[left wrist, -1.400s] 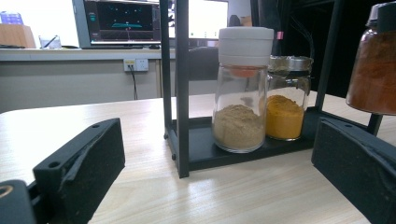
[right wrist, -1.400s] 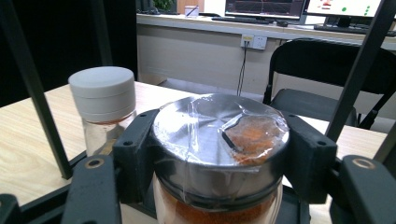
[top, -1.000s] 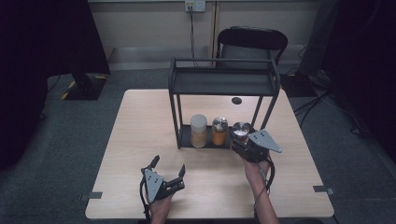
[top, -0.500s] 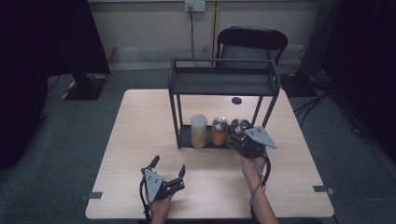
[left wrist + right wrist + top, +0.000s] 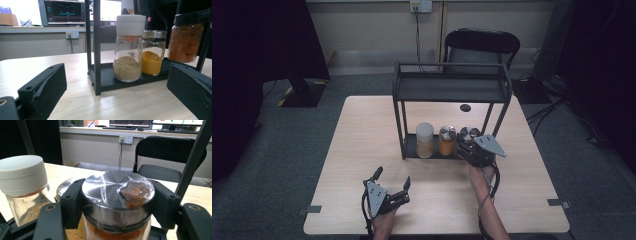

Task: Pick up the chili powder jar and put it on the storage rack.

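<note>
The jar of red spice [image 5: 117, 202] stands at the 3 o'clock end of the rack's [image 5: 452, 87] bottom shelf, and the right gripper [image 5: 117, 200] is clamped on its metal lid, likely to lift it out. At 9 o'clock of it sit the yellow jar [image 5: 152, 57] and the white-capped jar [image 5: 128, 50]. The left gripper [image 5: 393, 180], jaws apart, idles at 7 o'clock on the pale wooden table [image 5: 362, 140]. A black chair [image 5: 482, 42] and wall socket [image 5: 421, 6] lie beyond, at 12 o'clock.
</note>
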{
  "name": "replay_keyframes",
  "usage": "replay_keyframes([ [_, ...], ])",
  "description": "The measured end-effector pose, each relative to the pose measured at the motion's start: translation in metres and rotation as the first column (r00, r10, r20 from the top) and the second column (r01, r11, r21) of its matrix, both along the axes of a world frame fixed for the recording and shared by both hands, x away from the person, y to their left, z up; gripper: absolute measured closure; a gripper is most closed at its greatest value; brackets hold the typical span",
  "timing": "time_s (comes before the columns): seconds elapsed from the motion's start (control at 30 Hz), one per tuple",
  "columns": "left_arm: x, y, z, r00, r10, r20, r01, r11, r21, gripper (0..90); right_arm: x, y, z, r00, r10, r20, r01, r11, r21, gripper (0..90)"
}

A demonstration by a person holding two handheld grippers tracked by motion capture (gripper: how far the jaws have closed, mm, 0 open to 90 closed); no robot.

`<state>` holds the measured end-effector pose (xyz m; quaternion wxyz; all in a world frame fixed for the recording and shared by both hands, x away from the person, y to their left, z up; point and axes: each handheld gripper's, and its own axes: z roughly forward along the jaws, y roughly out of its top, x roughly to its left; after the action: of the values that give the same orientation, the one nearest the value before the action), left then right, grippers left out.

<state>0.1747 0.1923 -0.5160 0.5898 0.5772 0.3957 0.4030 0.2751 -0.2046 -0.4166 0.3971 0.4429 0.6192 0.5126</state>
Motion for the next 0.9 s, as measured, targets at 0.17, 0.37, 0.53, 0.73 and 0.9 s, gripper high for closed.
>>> replay_keyframes([
  [0.17, 0.0, 0.0, 0.0, 1.0, 0.0, 0.0, 0.0, 1.0, 0.0, 2.0, 0.002, 0.001, -0.002, 0.9999, -0.012, -0.001, 0.012, 0.9999, -0.002, 35.0],
  [0.37, 0.0, 0.0, 0.0, 1.0, -0.001, 0.0, 0.001, 1.0, 0.001, 2.0, 0.004, 0.005, -0.004, 0.9997, -0.023, 0.005, 0.023, 0.9997, -0.012, 35.0],
  [0.53, 0.0, 0.0, 0.0, 1.0, -0.001, 0.0, 0.001, 1.0, 0.001, 2.0, 0.006, 0.008, -0.006, 0.9994, -0.034, -0.004, 0.034, 0.9994, -0.01, 34.9],
  [0.73, 0.0, 0.0, 0.0, 1.0, -0.001, 0.0, 0.001, 1.0, 0.001, 2.1, 0.01, 0.011, -0.008, 0.999, -0.045, -0.009, 0.045, 0.9989, -0.015, 35.0],
  [0.9, 0.0, 0.0, 0.0, 1.0, -0.001, 0.0, 0.001, 1.0, 0.001, 2.1, 0.013, 0.013, -0.008, 0.9985, -0.053, -0.013, 0.052, 0.9986, -0.012, 35.0],
])
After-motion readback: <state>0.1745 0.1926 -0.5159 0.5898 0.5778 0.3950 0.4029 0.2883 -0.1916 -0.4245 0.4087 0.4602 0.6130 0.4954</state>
